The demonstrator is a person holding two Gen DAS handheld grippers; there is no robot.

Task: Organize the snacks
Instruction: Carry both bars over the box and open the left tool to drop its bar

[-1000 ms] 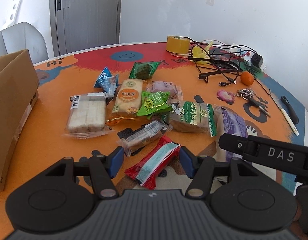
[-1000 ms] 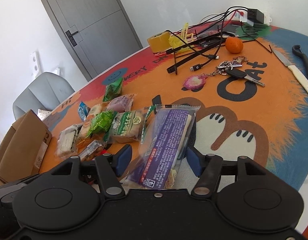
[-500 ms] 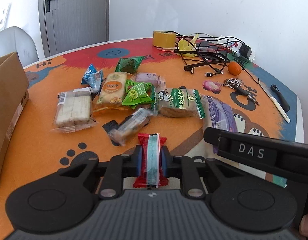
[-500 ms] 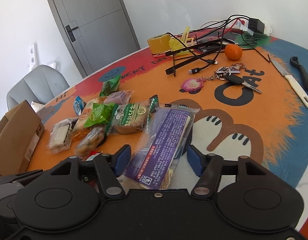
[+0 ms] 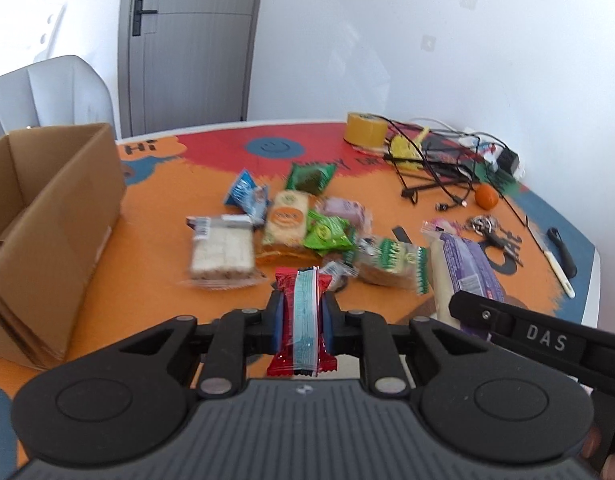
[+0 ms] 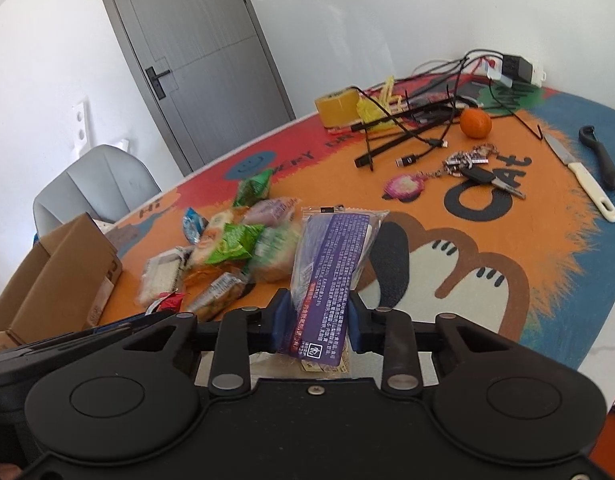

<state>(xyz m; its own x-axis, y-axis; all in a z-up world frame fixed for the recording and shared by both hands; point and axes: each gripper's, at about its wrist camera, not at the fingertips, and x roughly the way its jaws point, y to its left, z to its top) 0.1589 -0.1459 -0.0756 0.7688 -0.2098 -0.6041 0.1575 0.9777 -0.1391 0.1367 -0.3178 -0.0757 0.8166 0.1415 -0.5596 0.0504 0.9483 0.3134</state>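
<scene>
My left gripper (image 5: 303,316) is shut on a red snack bar with a pale blue stripe (image 5: 303,288), held upright above the table. The jaws of my right gripper (image 6: 318,308) are closing, and their pads press on a long purple snack packet (image 6: 333,248) lifted at its near end. The same purple packet (image 5: 463,264) shows in the left wrist view beside the right gripper's black body. Several loose snack packets (image 5: 291,224) lie in a heap on the orange mat. An open cardboard box (image 5: 47,220) stands at the left.
At the far side lie a yellow tape roll (image 5: 365,130), tangled cables (image 5: 439,168), an orange (image 5: 486,196), keys (image 5: 491,228) and a knife (image 5: 555,264) near the right edge. A grey chair (image 5: 47,92) stands behind the box.
Both grippers went from open around their packets to shut on them. The red bar and the purple packet have risen off the mat. The left view has swung toward the box.
</scene>
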